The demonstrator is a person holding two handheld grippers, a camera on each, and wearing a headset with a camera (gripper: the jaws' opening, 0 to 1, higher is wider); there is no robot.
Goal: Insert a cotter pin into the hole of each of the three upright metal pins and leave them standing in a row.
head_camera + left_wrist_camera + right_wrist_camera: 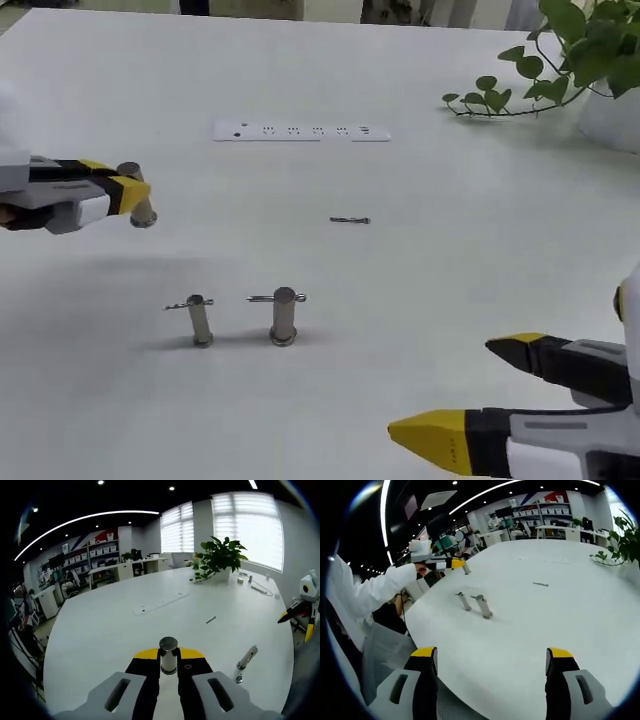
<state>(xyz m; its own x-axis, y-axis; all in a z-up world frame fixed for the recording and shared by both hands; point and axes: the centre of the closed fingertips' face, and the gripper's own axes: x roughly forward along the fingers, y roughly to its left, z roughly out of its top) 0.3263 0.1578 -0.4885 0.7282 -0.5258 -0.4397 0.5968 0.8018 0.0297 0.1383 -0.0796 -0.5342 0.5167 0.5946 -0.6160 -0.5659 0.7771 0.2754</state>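
Note:
Two upright metal pins [200,320] [283,315] stand side by side on the white table, each with a cotter pin through its top. A third metal pin [137,196] is held at the left, above the table, with my left gripper [128,193] shut on it; in the left gripper view this pin [168,656] stands between the yellow-tipped jaws. One loose cotter pin [350,220] lies on the table beyond the two pins. My right gripper [470,395] is open at the lower right, nothing between its fingers.
A white power strip [300,132] lies farther back on the table [450,250]. A potted plant [570,60] stands at the back right corner. In the right gripper view a person's white sleeve [365,592] holds the left gripper.

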